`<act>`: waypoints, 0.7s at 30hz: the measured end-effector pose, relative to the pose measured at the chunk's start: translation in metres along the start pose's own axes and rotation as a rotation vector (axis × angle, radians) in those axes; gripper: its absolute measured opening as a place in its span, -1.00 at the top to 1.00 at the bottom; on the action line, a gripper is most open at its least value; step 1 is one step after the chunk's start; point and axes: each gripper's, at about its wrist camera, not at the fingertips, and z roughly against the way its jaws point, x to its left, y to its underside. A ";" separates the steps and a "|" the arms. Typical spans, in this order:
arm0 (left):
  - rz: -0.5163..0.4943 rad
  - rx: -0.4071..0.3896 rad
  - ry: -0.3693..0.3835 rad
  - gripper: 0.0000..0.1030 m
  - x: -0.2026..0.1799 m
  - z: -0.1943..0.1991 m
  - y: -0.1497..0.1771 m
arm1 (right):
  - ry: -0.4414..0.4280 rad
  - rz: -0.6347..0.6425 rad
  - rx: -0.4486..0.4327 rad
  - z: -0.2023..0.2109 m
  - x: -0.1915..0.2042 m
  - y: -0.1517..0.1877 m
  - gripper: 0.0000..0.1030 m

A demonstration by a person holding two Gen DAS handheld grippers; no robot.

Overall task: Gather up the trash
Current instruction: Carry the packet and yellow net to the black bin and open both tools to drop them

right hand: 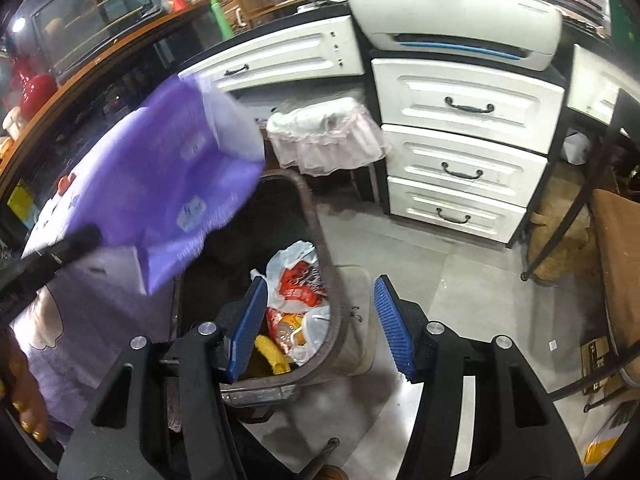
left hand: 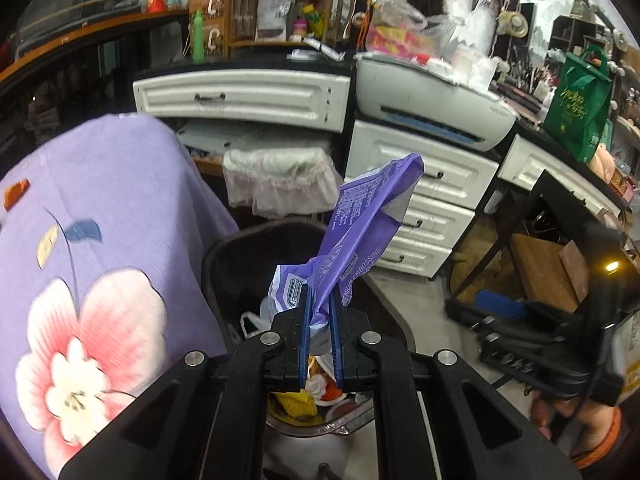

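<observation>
Looking through the left wrist camera first, we saw the left gripper [left hand: 319, 320] pinched tight on a crumpled purple wrapper [left hand: 360, 224], the blue pads squeezing its lower end while the rest stuck up and leaned to the right. Right below and behind it sat the dark trash bin [left hand: 224, 264], and we could make out bits of yellow and red rubbish under the fingers. To the left there was a purple cloth with a big pink flower [left hand: 100, 280], and behind the bin stood the white drawers [left hand: 420, 200] with a white printer [left hand: 432, 96] on top. The other gripper showed as a black blurry shape at the right edge, held in a hand. Over in the right wrist view, the right gripper [right hand: 320, 328] had its jaws standing apart with nothing between them, just hanging over the near rim of the bin [right hand: 332, 280]. Inside we spotted a white and red plastic bag [right hand: 298, 276] and something yellow and ribbed [right hand: 272, 354]. The purple wrapper [right hand: 176, 184] was pretty blurred there, up at the left above the bin's far side.
</observation>
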 end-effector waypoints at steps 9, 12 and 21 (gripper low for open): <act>0.023 0.108 0.010 0.62 -0.004 -0.026 0.013 | 0.014 -0.003 -0.035 0.015 -0.004 -0.006 -0.18; 0.001 0.091 0.015 -0.21 -0.009 -0.023 0.015 | 0.016 -0.004 -0.044 0.019 -0.005 -0.008 -0.20; -0.004 0.010 0.082 -0.51 -0.011 0.005 0.008 | 0.016 -0.011 -0.093 0.033 -0.004 -0.020 -0.41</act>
